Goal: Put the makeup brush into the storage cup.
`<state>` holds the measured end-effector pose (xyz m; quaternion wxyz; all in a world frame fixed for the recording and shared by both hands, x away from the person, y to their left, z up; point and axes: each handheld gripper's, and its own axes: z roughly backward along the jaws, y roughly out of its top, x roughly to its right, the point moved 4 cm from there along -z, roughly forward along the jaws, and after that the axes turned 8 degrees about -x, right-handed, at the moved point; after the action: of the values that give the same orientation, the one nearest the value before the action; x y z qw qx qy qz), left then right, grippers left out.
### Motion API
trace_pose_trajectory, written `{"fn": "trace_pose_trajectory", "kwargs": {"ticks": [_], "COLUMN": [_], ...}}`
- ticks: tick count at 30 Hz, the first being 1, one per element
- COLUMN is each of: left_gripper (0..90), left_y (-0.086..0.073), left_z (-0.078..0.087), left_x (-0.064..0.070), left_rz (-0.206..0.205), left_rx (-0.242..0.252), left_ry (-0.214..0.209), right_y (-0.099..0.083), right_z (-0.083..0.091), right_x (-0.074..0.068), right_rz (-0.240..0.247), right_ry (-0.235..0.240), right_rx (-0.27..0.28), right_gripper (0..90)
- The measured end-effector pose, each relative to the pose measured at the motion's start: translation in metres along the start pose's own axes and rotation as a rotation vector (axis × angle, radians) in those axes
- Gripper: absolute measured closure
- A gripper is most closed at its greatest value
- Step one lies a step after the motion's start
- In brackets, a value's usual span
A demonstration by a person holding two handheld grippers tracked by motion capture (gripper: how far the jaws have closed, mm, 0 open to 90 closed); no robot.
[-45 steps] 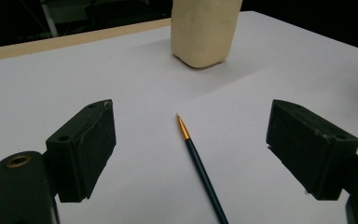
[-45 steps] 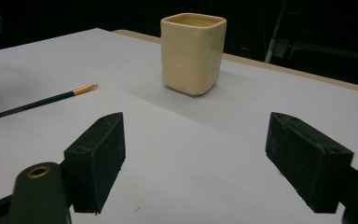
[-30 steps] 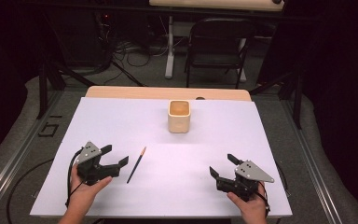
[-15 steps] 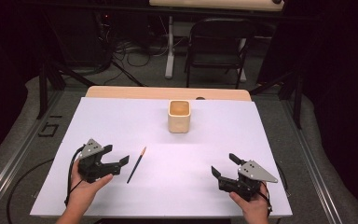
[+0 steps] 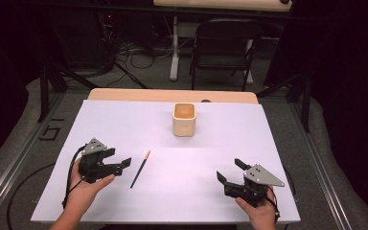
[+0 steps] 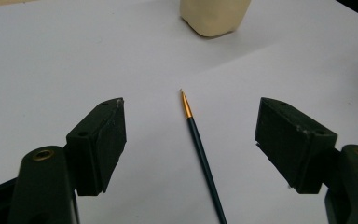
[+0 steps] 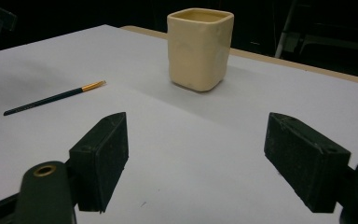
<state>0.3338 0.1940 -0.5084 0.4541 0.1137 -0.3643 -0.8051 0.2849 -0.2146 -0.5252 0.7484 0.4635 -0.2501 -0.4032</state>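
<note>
We hold our left hand-held gripper [image 5: 124,164] wide open and empty, lined up to pinch the paintbrush [image 5: 140,169] at lower left.

Bright, even overhead light on the white table [image 5: 124,124], dark dim surroundings, soft faint shadows, near jaws slightly blurred, mild grain

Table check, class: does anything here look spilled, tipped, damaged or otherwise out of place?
Nothing stands out. The cream cup stands upright, the thin brush lies flat on the white table, and no spill shows.
</note>
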Motion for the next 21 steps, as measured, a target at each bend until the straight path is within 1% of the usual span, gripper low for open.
{"fn": "trace_pose_trajectory", "kwargs": {"ticks": [2,4,6,8,9,10,12,14,15,16,17,19,21], "left_gripper": [25.3,28.1,28.3,28.4,29.1,30.3,30.7,31.1,31.4,31.7,31.6,31.6,31.7], "left_y": [0.002,0.003,0.005,0.006,0.007,0.008,0.01,0.012,0.013,0.013,0.014,0.015,0.016], "left_z": [0.0,-0.001,-0.002,-0.002,-0.003,-0.003,-0.003,-0.004,-0.004,-0.004,-0.004,-0.005,-0.006], "left_x": [0.0,0.001,0.002,0.003,0.003,0.003,0.004,0.004,0.005,0.005,0.005,0.005,0.004], "left_rz": [-0.005,-0.002,-0.007,-0.005,-0.013,-0.019,-0.025,-0.033,-0.034,-0.031,-0.035,-0.031,-0.036], "left_rx": [-0.017,-0.04,-0.062,-0.086,-0.095,-0.101,-0.118,-0.131,-0.137,-0.144,-0.154,-0.17,-0.19], "left_ry": [0.0,-0.013,-0.009,-0.018,-0.024,-0.024,-0.019,-0.019,-0.016,-0.016,-0.012,-0.01,-0.004], "right_y": [0.0,-0.001,-0.001,-0.001,-0.001,-0.002,-0.002,-0.002,-0.002,-0.002,-0.002,-0.003,-0.003], "right_z": [0.0,0.0,0.0,0.0,0.0,0.0,-0.001,-0.001,-0.001,-0.002,-0.002,-0.002,-0.003], "right_x": [0.0,0.0,-0.001,-0.001,-0.001,-0.002,-0.002,-0.002,-0.003,-0.003,-0.003,-0.004,-0.004], "right_rz": [-0.006,-0.006,-0.008,-0.005,-0.007,-0.004,0.001,0.005,0.009,0.01,0.011,0.014,0.016], "right_ry": [0.003,0.001,0.006,0.005,0.01,0.009,0.009,0.014,0.014,0.011,0.013,0.012,0.015], "right_rx": [-0.004,-0.008,-0.008,-0.016,-0.02,-0.027,-0.018,-0.031,-0.037,-0.025,-0.024,-0.026,-0.03], "right_gripper": [21.5,21.3,21.3,21.3,21.3,21.4,21.4,21.7,21.9,22.1,22.4,23.0,23.8]}}
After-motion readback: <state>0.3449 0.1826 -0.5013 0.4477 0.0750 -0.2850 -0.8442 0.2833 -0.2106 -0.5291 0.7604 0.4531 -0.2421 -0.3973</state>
